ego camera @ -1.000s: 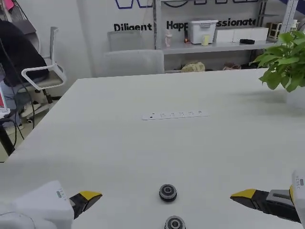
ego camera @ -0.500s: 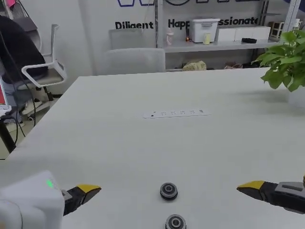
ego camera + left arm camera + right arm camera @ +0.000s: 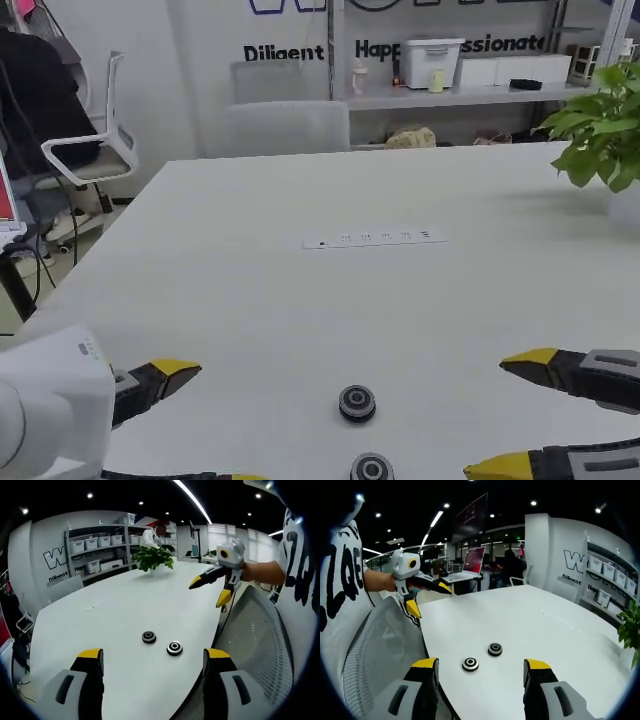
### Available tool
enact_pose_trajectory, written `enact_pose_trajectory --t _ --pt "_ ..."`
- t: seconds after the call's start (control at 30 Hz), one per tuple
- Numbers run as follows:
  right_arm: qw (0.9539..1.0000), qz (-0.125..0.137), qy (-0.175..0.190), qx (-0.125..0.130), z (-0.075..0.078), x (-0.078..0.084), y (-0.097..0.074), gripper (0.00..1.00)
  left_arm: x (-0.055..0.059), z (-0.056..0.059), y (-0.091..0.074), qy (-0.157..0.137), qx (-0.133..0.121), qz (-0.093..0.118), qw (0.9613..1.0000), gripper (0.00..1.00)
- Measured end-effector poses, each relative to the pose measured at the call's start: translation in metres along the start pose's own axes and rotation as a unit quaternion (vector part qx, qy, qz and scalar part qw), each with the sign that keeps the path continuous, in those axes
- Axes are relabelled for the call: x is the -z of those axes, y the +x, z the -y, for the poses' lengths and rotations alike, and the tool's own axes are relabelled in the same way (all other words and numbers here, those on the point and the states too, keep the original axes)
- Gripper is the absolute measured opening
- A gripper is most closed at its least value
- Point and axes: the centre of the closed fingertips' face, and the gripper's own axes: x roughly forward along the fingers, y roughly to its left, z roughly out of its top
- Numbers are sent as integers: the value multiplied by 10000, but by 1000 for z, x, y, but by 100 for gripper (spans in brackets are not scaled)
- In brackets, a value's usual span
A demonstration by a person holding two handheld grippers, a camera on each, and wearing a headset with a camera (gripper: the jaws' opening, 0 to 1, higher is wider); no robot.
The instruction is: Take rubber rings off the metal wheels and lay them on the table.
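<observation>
The left tool (image 3: 154,655) is spread wide and holds nothing. Its yellow-tipped jaws hang over the bench (image 3: 100,605) near the person's edge. The right tool (image 3: 481,663) is spread just as wide and is also empty, facing the left one from the opposite side.

Between the two tools, well apart from both, two metal wheels lie flat on the bench. The near wheel (image 3: 371,467) lies closer to the person's edge, and the far wheel (image 3: 357,402) is just beside it, not touching. Each shows a dark ring around a paler hub.

Farther out from the tools, a power strip (image 3: 372,238) sits flush in the bench top. Beyond the right tool a potted plant (image 3: 600,125) stands at the bench's far edge. Beyond the left tool, off the bench, is a white office chair (image 3: 85,150).
</observation>
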Motion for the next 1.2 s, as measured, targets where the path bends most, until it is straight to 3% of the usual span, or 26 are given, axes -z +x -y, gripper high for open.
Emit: enact_pose_trajectory --t 0.7,1.2 --pt "9996 270 27 -55 24 -23 9 62 -11 -22 13 -74 77 98 9999 75" --pt "9993 301 58 -206 28 -23 22 60 -10 -29 30 -68 230 34 9997 74"
